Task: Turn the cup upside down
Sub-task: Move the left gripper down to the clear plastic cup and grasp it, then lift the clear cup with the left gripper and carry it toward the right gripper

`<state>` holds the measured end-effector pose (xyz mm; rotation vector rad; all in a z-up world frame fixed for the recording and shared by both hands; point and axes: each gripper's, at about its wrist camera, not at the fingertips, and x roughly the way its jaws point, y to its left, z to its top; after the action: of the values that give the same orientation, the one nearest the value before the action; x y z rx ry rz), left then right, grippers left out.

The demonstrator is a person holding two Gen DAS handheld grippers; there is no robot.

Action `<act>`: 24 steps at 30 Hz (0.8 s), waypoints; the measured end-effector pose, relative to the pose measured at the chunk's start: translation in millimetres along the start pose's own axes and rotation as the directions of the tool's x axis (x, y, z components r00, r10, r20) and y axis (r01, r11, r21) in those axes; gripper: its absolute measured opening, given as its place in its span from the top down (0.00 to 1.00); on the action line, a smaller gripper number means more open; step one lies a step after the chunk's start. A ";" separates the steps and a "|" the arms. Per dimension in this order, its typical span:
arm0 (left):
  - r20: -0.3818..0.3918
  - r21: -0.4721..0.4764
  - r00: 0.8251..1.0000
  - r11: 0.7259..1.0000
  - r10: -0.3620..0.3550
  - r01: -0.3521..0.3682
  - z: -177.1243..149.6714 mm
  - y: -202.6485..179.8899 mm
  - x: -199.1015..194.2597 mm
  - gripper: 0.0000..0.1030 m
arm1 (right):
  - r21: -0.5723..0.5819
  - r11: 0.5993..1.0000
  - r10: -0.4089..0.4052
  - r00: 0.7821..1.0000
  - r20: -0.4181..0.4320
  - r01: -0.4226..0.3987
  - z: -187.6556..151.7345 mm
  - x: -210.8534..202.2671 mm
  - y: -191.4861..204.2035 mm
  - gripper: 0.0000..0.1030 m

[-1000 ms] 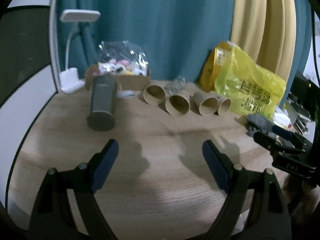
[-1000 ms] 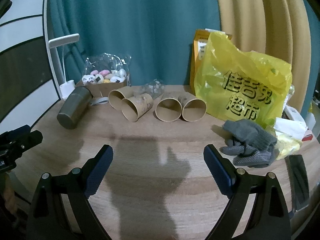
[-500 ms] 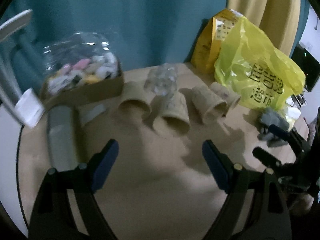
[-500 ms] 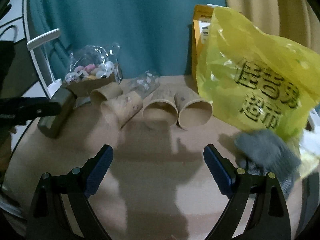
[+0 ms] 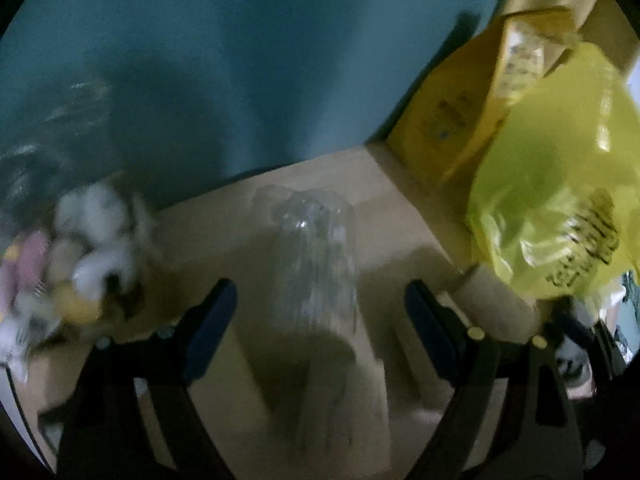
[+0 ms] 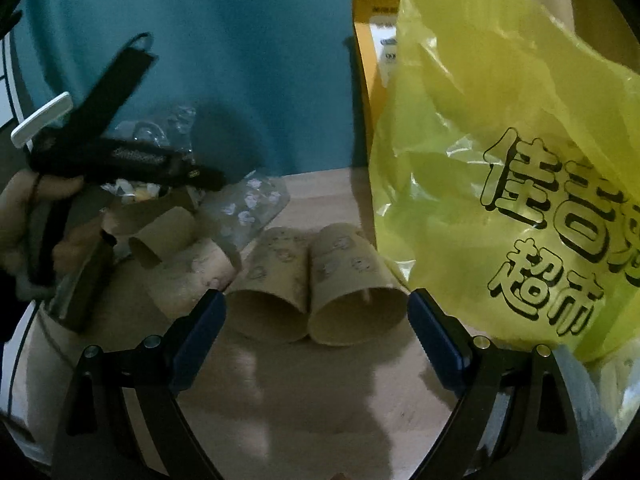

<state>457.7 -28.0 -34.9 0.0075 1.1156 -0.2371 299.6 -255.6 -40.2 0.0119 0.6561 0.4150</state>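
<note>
Left wrist view is pretty smeared, so take it loosely. Far left there's a blurry heap of small white, pink and yellow bits in a clear wrapper (image 5: 76,264). The left gripper (image 5: 320,312) has its blue-padded fingers (image 5: 208,328) spread wide with nothing held. Sitting between them, a bit ahead of the tips, is a clear crinkly plastic piece (image 5: 316,256) on the light wooden tabletop (image 5: 224,216); can't tell through the blur exactly what it is. Just past the right-hand finger a tan paper cup (image 5: 496,300) lies on its side, and behind it is the yellow plastic shopping bag with dark lettering (image 5: 560,184) leaning against an orange-yellow carton (image 5: 476,104).

Right wrist view is sharper. On the left you see the other tool and the hand holding it (image 6: 24,216), reaching over the cluttered corner. Two brown paper cups (image 6: 176,240) lie tipped over there, next to a clear printed plastic wrapper (image 6: 244,208). The right gripper (image 6: 316,328) is also spread wide and empty. Dead centre between its fingertips are two more printed brown paper cups, the left one (image 6: 272,288) and the right one (image 6: 348,284), side by side and touching, both on their sides with mouths facing the camera, just in front of the tips. The yellow bag (image 6: 520,168) fills the right side, close to the right-hand cup.
</note>
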 end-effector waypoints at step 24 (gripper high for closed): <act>0.005 -0.002 1.000 1.000 0.007 -0.007 0.3 -22.1 -10.9 0.40 | 0.040 0.999 -0.008 0.998 0.065 0.005 1.8 -29.2 -6.6 0.09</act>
<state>449.1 -47.5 -22.6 0.0095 1.1108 -0.2294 282.3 -272.5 -22.4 0.0610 0.5999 0.3934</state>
